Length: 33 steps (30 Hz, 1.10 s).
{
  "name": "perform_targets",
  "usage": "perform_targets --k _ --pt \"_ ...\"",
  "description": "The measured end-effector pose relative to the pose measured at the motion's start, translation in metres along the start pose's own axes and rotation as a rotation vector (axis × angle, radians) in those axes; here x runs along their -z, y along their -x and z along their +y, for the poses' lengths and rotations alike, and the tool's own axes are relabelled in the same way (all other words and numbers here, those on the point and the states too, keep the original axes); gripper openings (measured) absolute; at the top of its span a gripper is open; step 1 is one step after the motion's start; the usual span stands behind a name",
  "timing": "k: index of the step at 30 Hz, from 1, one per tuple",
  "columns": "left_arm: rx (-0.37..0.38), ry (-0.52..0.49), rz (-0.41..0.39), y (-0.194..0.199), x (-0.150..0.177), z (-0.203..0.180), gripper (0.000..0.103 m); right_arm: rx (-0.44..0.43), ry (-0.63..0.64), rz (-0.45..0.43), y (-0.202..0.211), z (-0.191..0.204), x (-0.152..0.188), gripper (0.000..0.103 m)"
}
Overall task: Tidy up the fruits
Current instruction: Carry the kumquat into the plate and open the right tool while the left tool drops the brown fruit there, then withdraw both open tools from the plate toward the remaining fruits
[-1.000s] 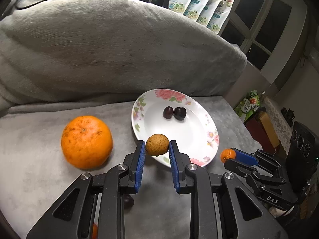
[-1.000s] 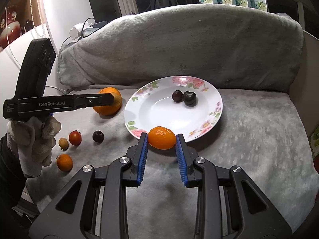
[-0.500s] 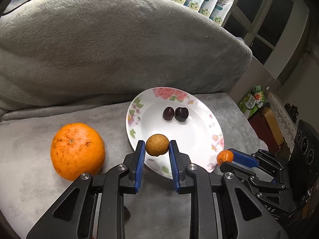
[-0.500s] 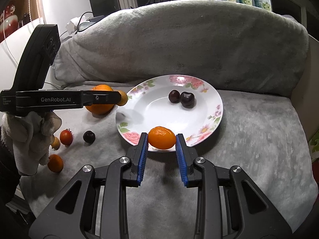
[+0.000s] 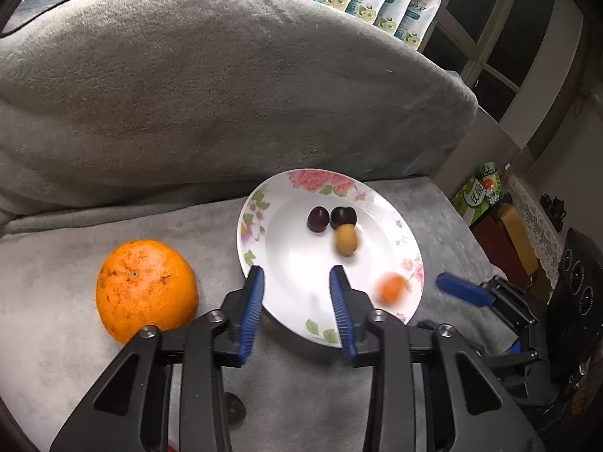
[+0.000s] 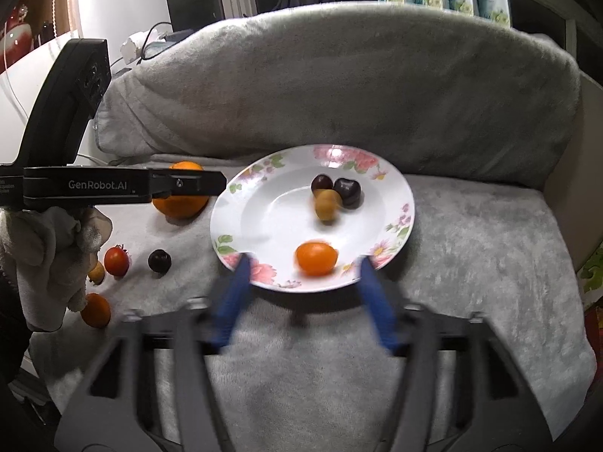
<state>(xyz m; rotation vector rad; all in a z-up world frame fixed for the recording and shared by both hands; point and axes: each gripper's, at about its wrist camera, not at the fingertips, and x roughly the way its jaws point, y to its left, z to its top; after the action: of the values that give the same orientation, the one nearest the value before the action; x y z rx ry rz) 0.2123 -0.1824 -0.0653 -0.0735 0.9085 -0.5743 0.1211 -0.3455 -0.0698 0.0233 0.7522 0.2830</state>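
Left gripper (image 5: pixel 296 303): your jaws stand apart with nothing between them, at the plate's near-left rim.
Right gripper (image 6: pixel 303 301): blurred, your jaws spread wide and hold nothing, at the plate's near rim.
Floral plate (image 6: pixel 233 203): on the grey blanket (image 6: pixel 471 256), near its back edge.
In the plate: two dark cherries (image 6: pixel 341 188) touching near the far rim; a tan oval fruit (image 6: pixel 327 205) against them, long axis running near to far; a small orange fruit (image 6: pixel 316 258), blurred, by the near rim, long axis left to right.
Outside the plate: a big orange (image 5: pixel 146 290) left of it; toward the blanket's left edge a red tomato (image 6: pixel 116 260), a dark cherry (image 6: pixel 159 260), and a small orange one (image 6: pixel 96 309).
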Motion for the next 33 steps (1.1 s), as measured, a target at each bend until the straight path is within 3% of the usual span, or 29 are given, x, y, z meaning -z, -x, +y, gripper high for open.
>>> perform_targets --k 2,7,14,33 --pt "-0.006 0.002 0.001 0.001 0.000 0.000 0.058 -0.003 0.007 -0.006 0.002 0.001 -0.001 0.070" --pt "-0.005 -0.003 -0.020 0.007 -0.001 -0.005 0.073 0.001 0.023 -0.012 0.005 0.004 -0.001 0.084" --pt "-0.017 -0.006 -0.026 0.012 -0.001 -0.006 0.073 0.021 0.040 -0.020 0.010 0.007 -0.001 0.091" --pt "-0.049 0.066 -0.126 0.071 0.004 0.028 0.073 0.015 0.009 -0.024 0.025 0.020 -0.008 0.091"
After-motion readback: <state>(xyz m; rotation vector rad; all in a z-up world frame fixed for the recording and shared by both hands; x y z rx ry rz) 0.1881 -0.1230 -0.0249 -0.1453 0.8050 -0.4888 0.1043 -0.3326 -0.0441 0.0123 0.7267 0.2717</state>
